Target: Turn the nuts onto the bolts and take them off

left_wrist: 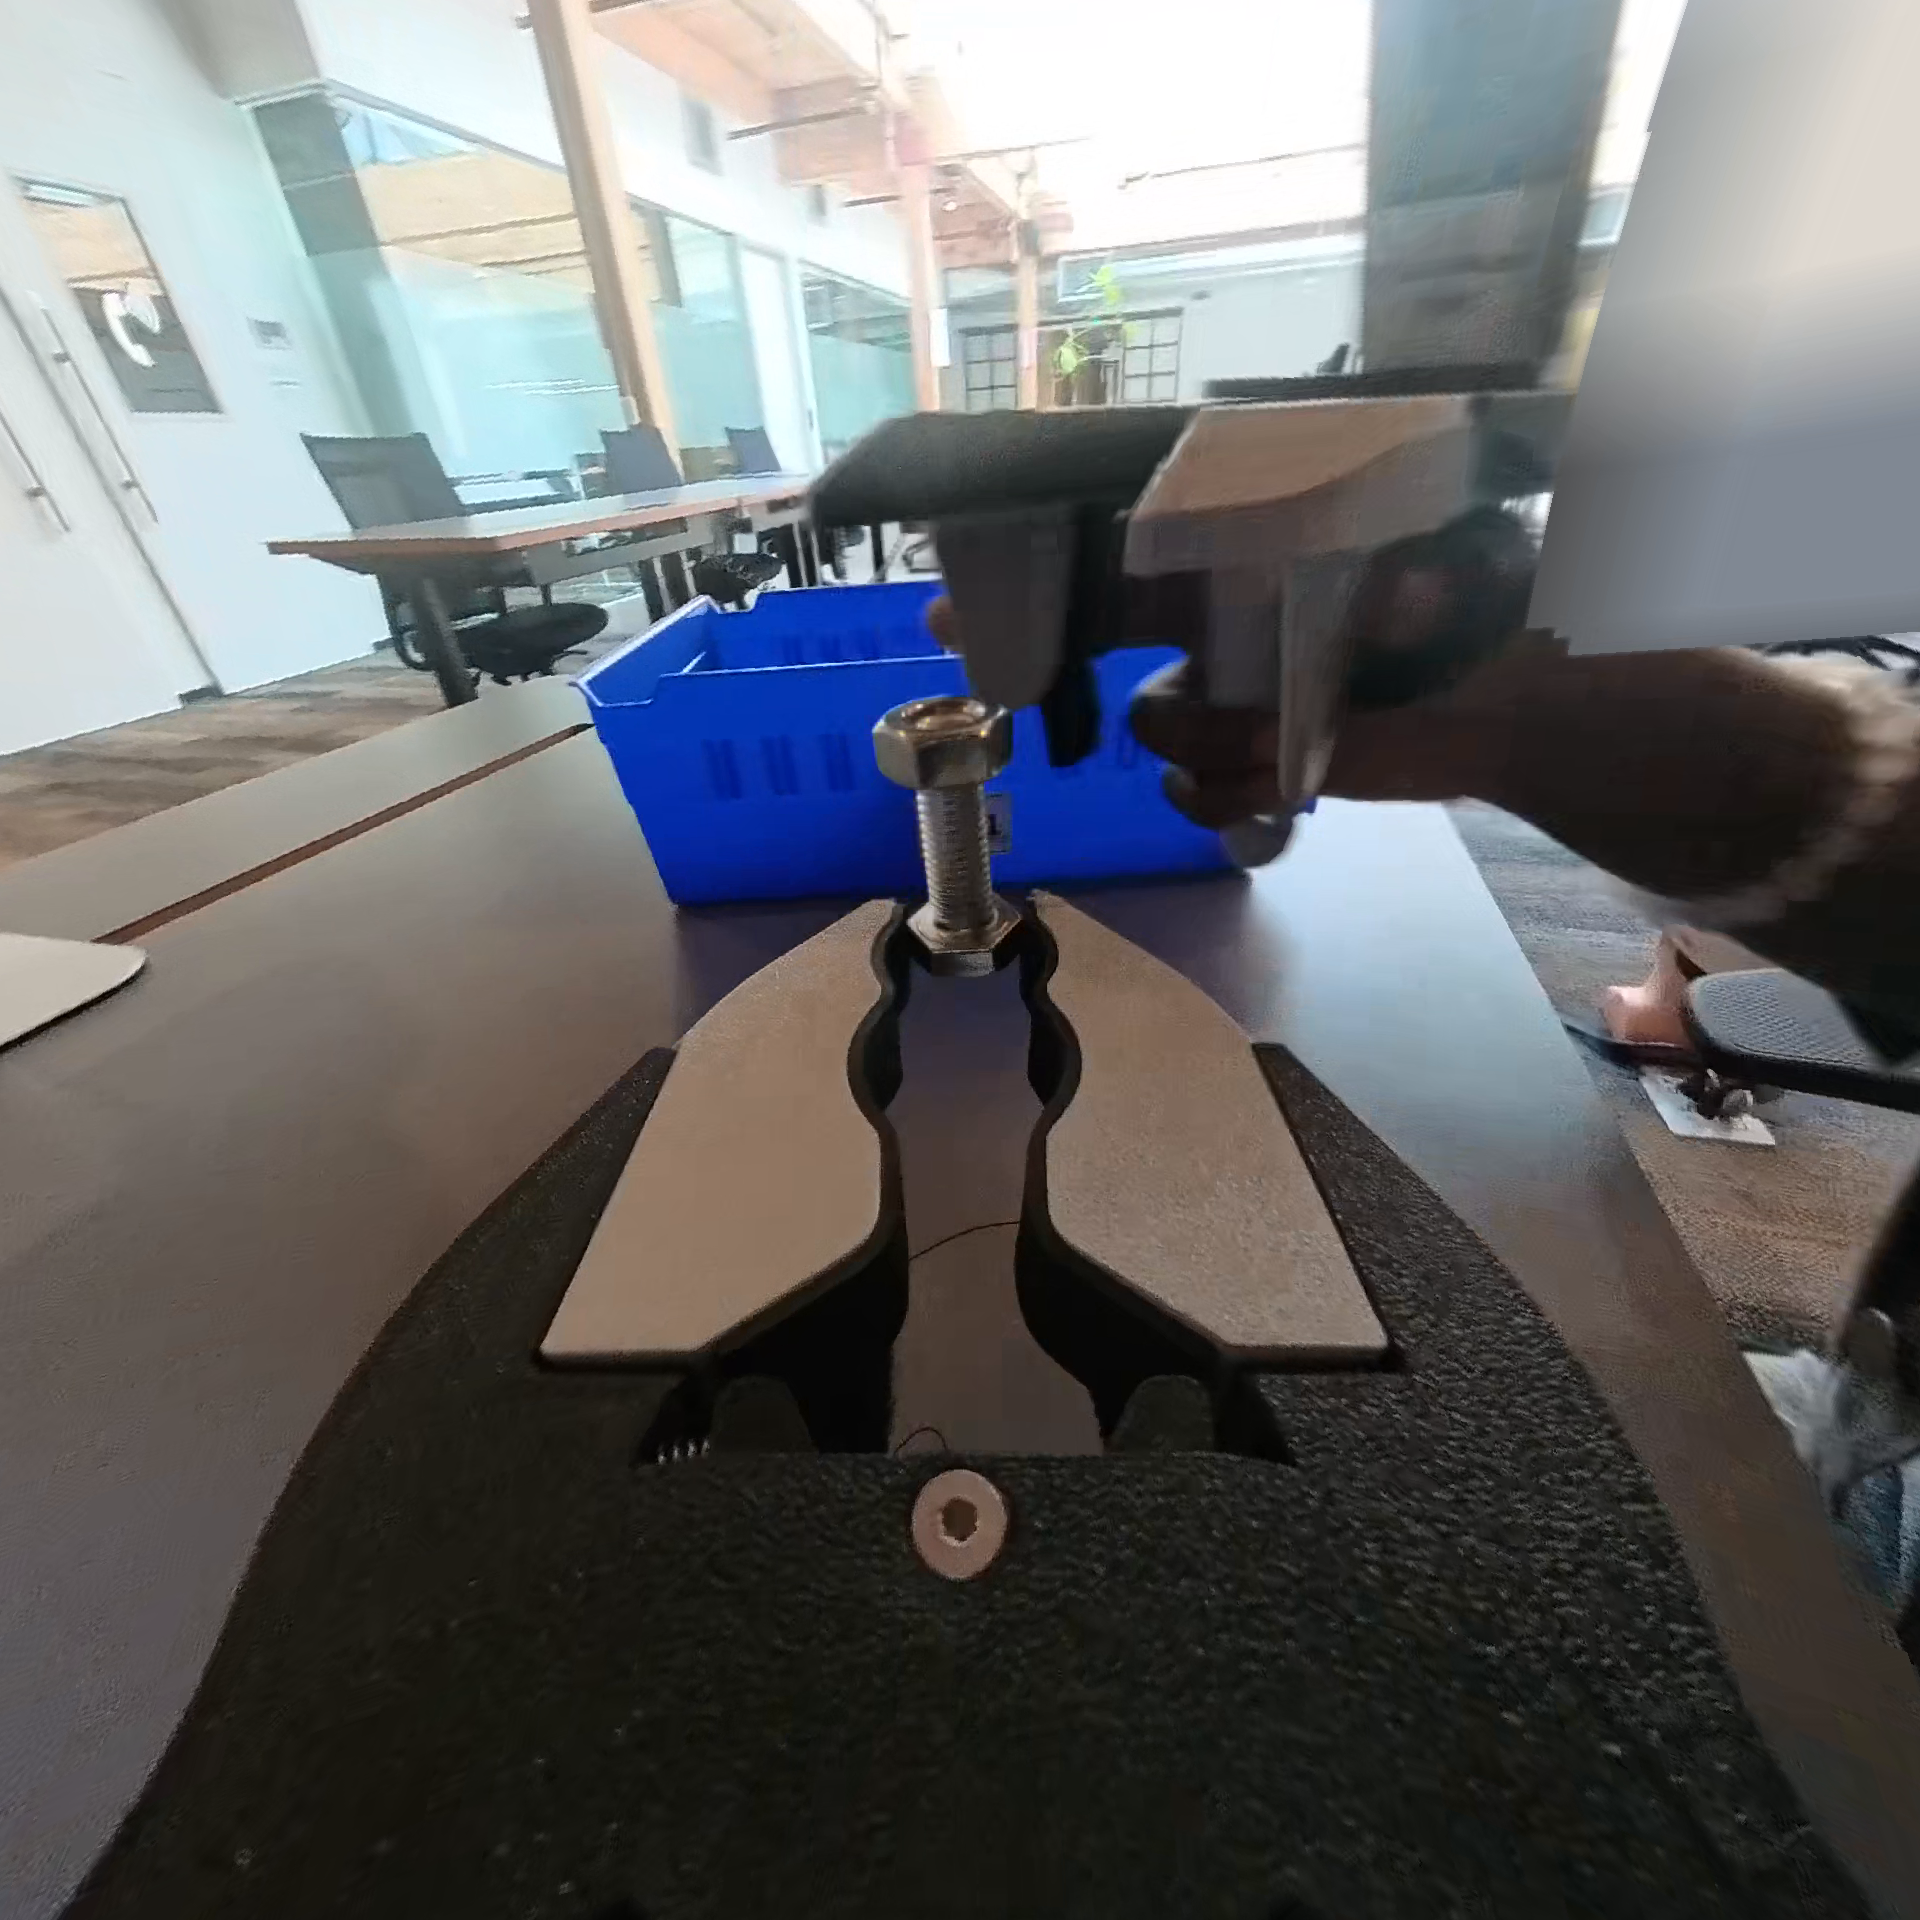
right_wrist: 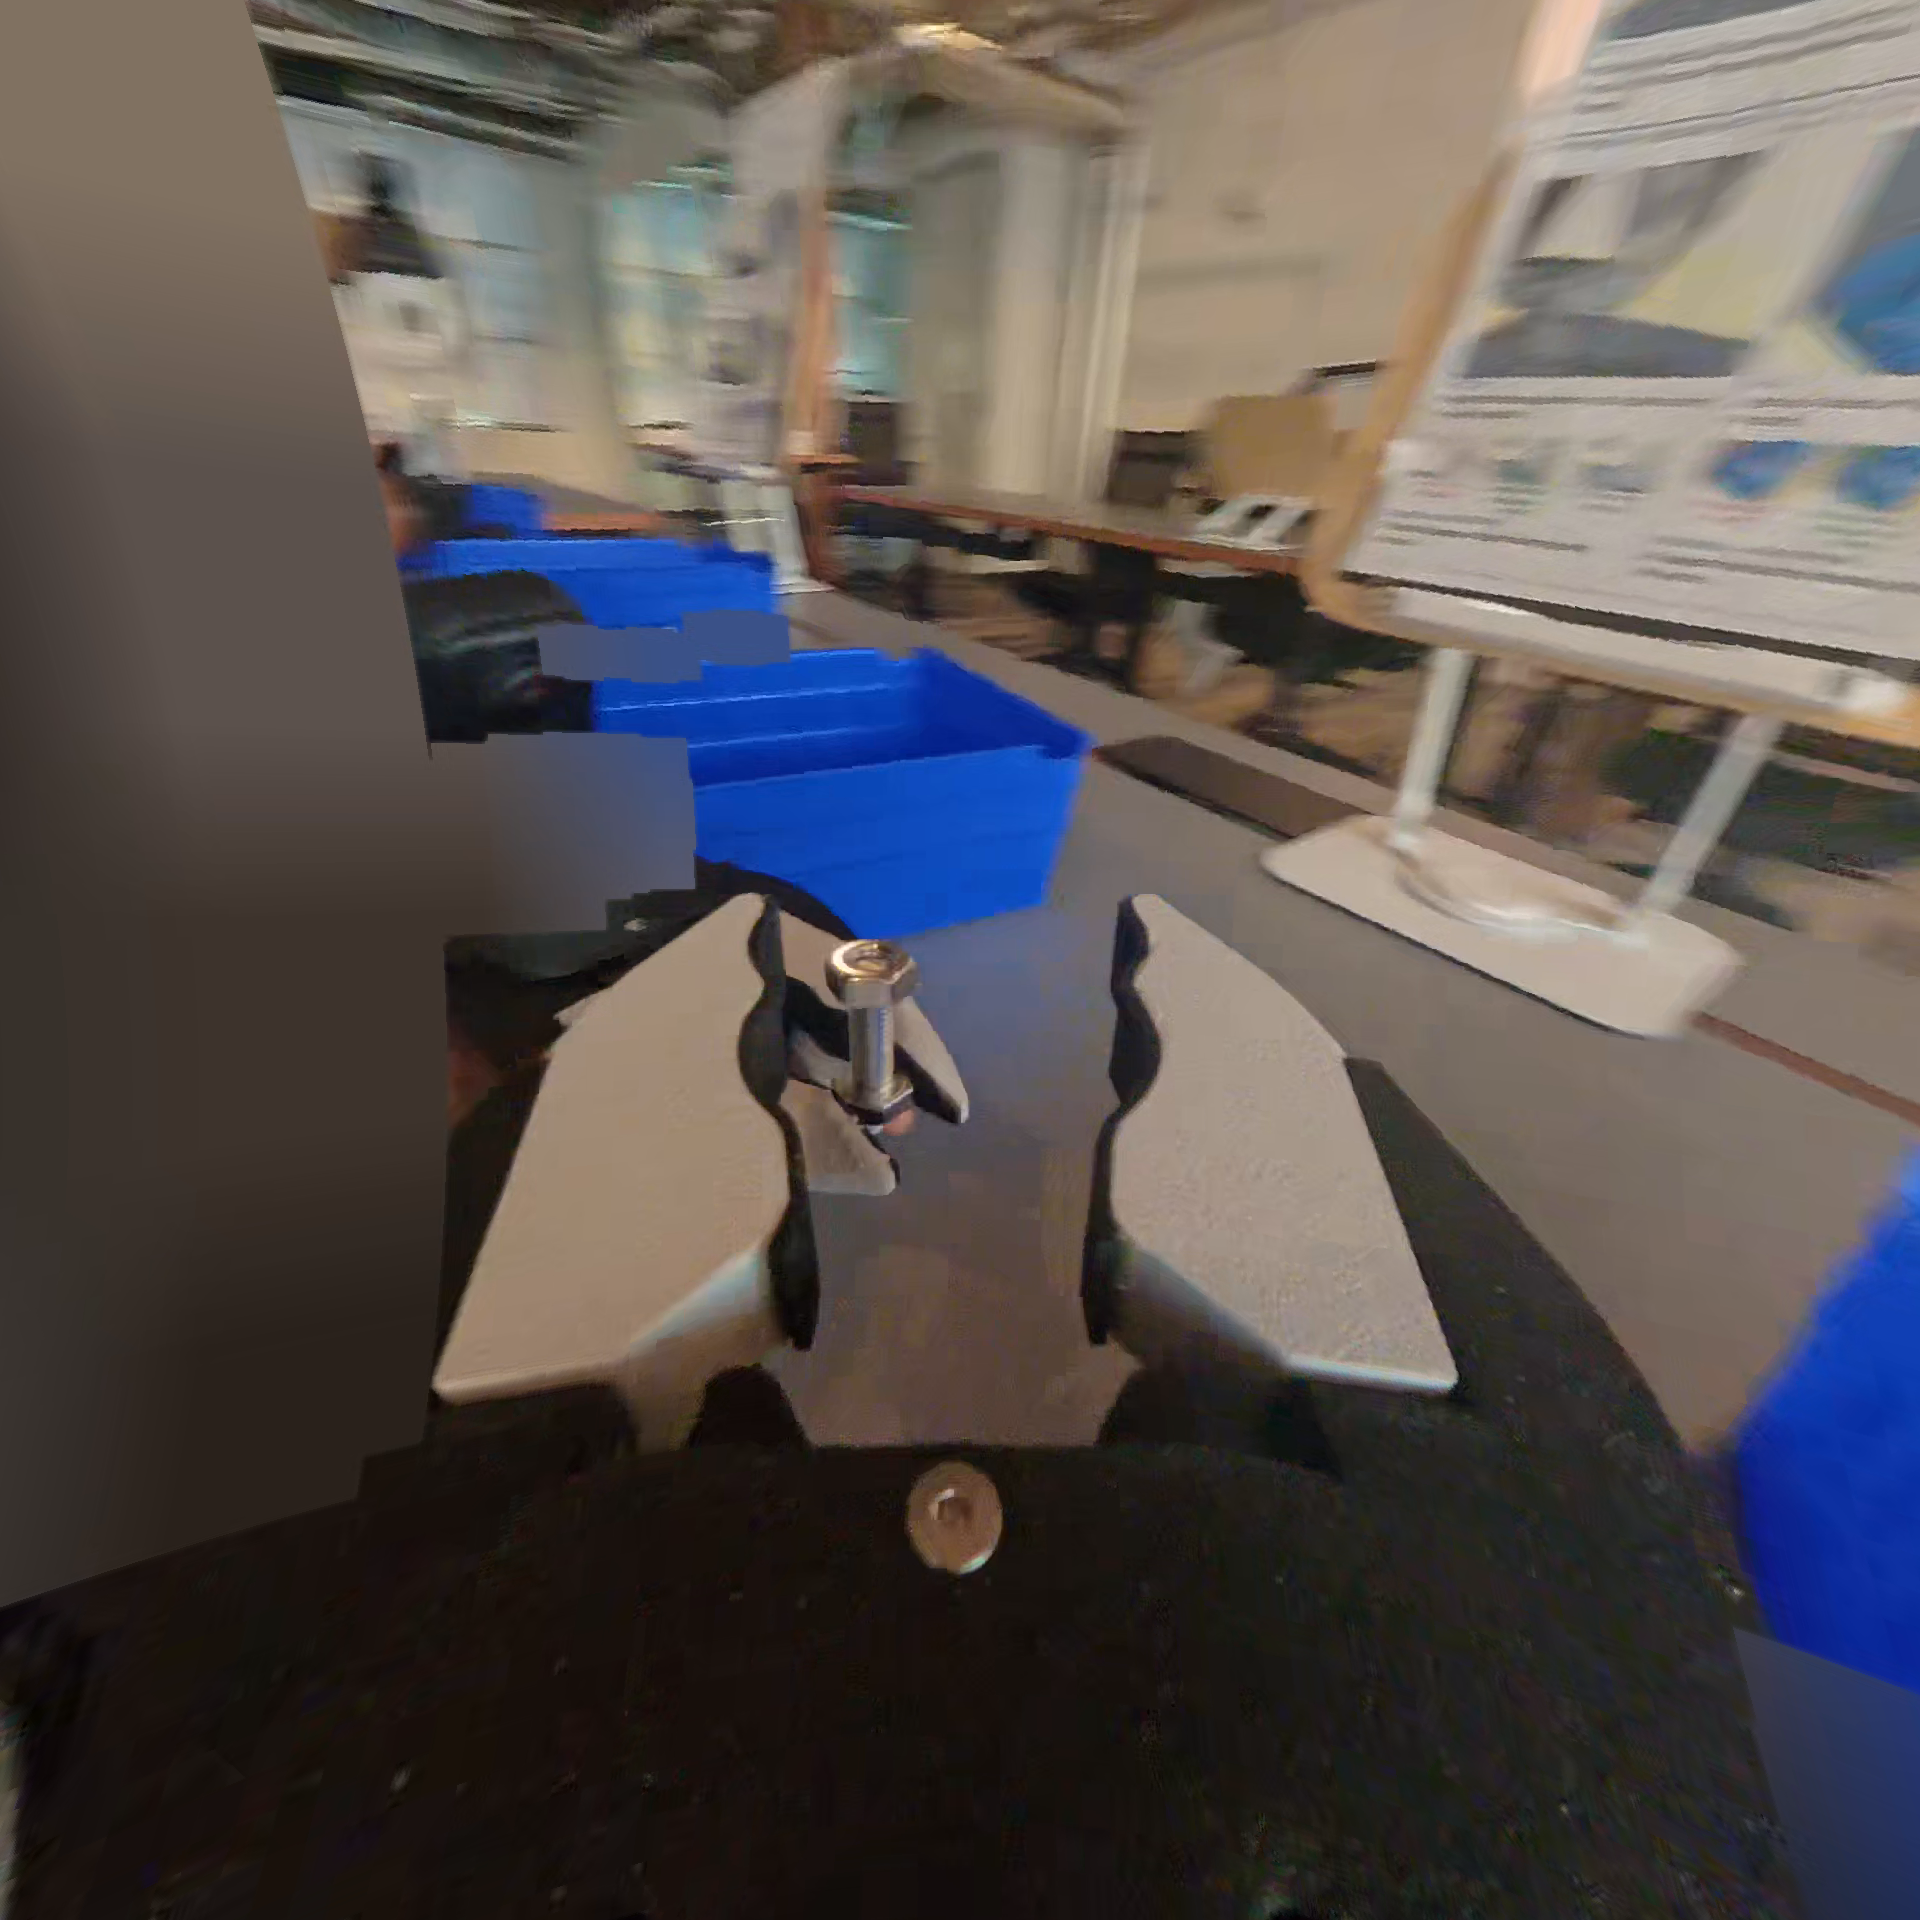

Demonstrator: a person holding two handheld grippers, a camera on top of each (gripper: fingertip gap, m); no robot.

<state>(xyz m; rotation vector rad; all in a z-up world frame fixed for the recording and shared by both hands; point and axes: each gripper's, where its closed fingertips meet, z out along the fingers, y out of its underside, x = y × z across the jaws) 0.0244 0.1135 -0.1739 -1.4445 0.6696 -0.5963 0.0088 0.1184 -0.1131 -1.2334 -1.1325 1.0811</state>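
Note:
A silver bolt point(left_wrist: 951, 862) stands upright, head down, with a hex nut point(left_wrist: 940, 740) at the top of its thread. My left gripper point(left_wrist: 964, 935) is shut on the bolt's head just above the dark table point(left_wrist: 416, 1039). My right gripper point(left_wrist: 1039, 681), held by a hand, hovers blurred just above and right of the nut, not touching it. In the right wrist view my right gripper point(right_wrist: 948, 920) is open and empty. The nut point(right_wrist: 871, 971) and bolt point(right_wrist: 871, 1049) lie between its fingers, nearer the left one. The left gripper point(right_wrist: 883, 1117) clamps the bolt head there.
A blue bin point(left_wrist: 790, 769) stands just behind the bolt; it also shows in the right wrist view point(right_wrist: 883, 821), with more blue bins behind it. A white stand base point(right_wrist: 1496, 914) and poster board point(right_wrist: 1662, 416) are at right. A grey plate point(left_wrist: 52, 987) lies at far left. Some 6 cm of space lies between my two pairs of fingers.

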